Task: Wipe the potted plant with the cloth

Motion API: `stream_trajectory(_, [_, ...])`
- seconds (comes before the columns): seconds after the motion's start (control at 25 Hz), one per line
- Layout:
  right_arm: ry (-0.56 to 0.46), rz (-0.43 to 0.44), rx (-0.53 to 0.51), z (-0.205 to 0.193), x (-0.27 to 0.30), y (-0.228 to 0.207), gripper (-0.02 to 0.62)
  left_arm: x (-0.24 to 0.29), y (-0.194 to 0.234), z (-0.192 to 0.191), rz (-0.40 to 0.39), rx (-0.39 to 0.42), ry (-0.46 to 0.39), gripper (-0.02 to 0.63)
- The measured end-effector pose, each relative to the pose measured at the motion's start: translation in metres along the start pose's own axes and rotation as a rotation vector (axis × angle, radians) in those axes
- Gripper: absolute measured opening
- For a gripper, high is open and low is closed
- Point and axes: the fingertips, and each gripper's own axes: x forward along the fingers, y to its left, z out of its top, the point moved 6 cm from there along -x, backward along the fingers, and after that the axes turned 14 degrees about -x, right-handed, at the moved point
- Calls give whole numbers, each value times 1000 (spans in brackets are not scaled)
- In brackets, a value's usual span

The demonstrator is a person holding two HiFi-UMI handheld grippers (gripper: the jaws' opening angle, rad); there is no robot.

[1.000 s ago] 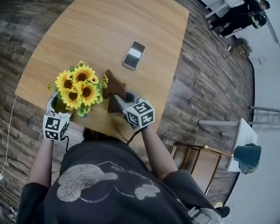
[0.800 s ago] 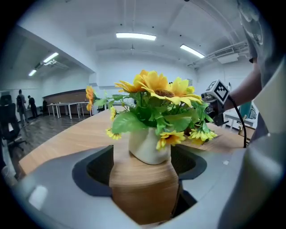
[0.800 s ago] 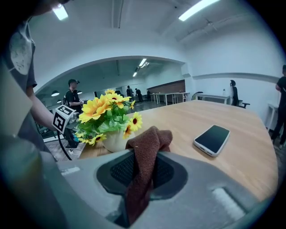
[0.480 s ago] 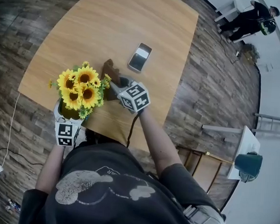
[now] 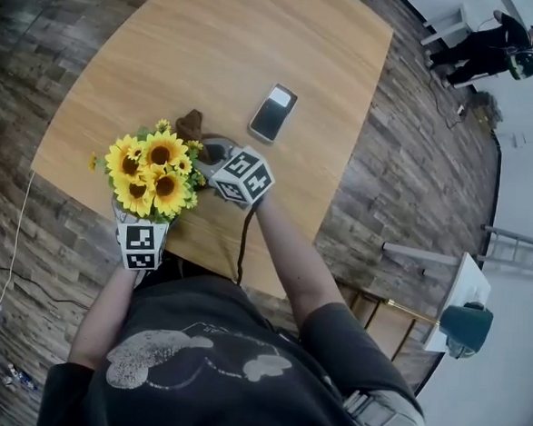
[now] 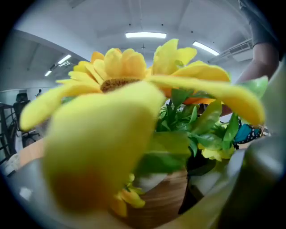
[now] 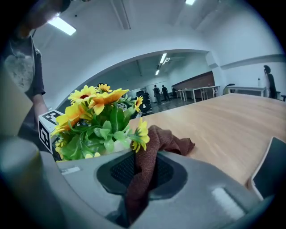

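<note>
At the table's (image 5: 214,49) near edge, our right gripper (image 7: 138,179) clamps the cloth (image 7: 167,141) beside the potted plant (image 5: 156,168). Petals hide the left gripper's (image 5: 141,242) grip. Wiping looks under way; next, gentle leaf strokes.

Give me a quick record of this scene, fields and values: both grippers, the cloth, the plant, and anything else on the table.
left gripper: jaws around the base of the potted plant, apparently gripping it
right gripper: shut on the brown cloth
cloth: bunched end against the plant's leaves
potted plant: yellow sunflowers, upright, by the near edge of the table
phone: flat on the table, beyond the plant, untouched
</note>
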Motion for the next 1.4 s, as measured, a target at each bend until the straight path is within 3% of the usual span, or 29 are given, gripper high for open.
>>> stream_trajectory(0.36, [43, 79, -77, 1, 3, 21, 54, 3, 7, 3, 22, -25, -13, 611])
stream_trajectory(0.68, [38, 52, -57, -5, -4, 39, 54, 3, 9, 5, 9, -26, -10, 611])
stream_trajectory(1.4, [53, 36, -2, -25, -17, 108, 54, -6, 13, 1, -188, 63, 49, 611])
